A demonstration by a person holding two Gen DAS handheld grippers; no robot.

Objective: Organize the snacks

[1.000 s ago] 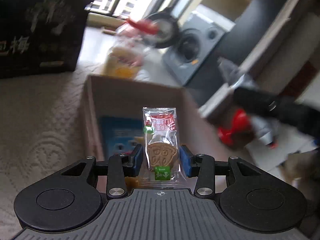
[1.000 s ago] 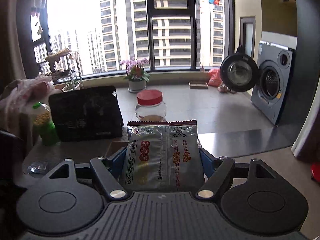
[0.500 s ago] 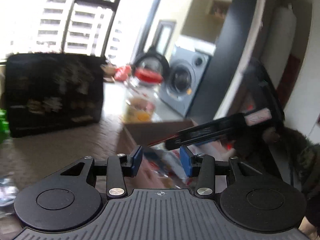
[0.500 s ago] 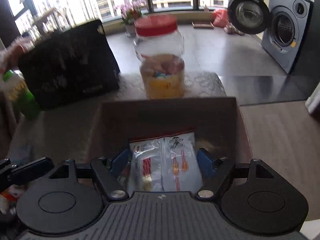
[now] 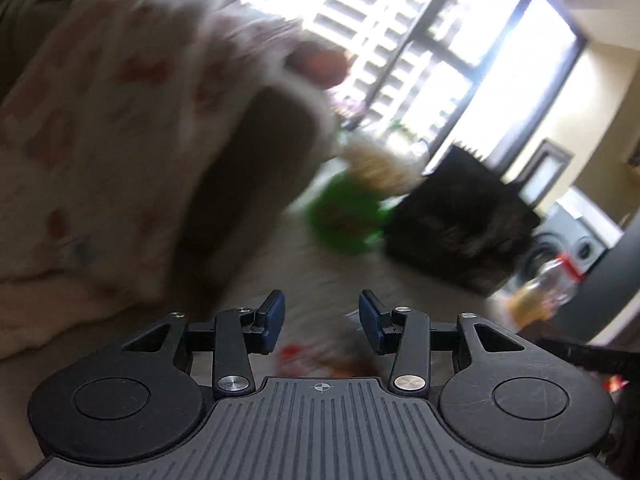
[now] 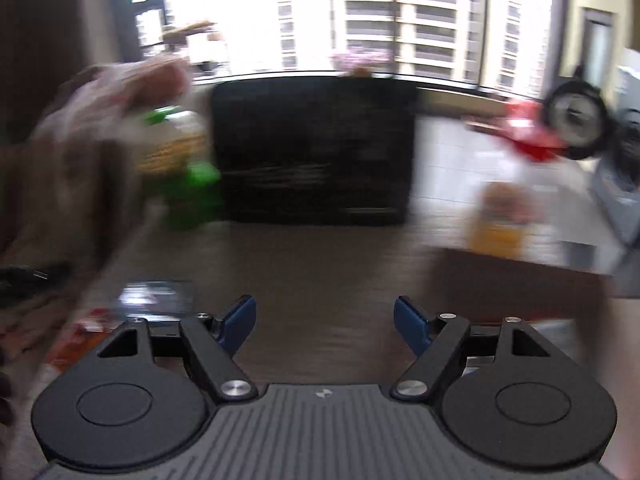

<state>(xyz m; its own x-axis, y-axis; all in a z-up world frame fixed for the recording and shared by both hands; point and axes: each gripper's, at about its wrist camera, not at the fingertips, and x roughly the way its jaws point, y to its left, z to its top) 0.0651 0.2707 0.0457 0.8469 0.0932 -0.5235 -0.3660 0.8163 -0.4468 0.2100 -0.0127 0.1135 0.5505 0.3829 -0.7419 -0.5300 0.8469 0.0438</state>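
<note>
Motion blurs both views. In the left wrist view my left gripper (image 5: 322,320) is open with nothing between its blue pads. Below it a blurred red and orange snack packet (image 5: 320,354) lies on the tabletop. In the right wrist view my right gripper (image 6: 324,324) is also open and empty, above bare tabletop. A dark shiny packet (image 6: 156,298) and a red packet (image 6: 80,332) lie to its left. The brown cardboard box (image 6: 520,280) stands to its right.
A black carton (image 6: 312,152) stands at the back of the table, with a green bottle (image 6: 192,184) to its left and a red-lidded jar (image 6: 504,216) to its right. A person's patterned sleeve (image 5: 120,140) fills the left of the left wrist view.
The biscuit packet is gone from my left gripper and the silver packet from my right. Both grippers have swung left, away from the cardboard box, toward the loose packets.
</note>
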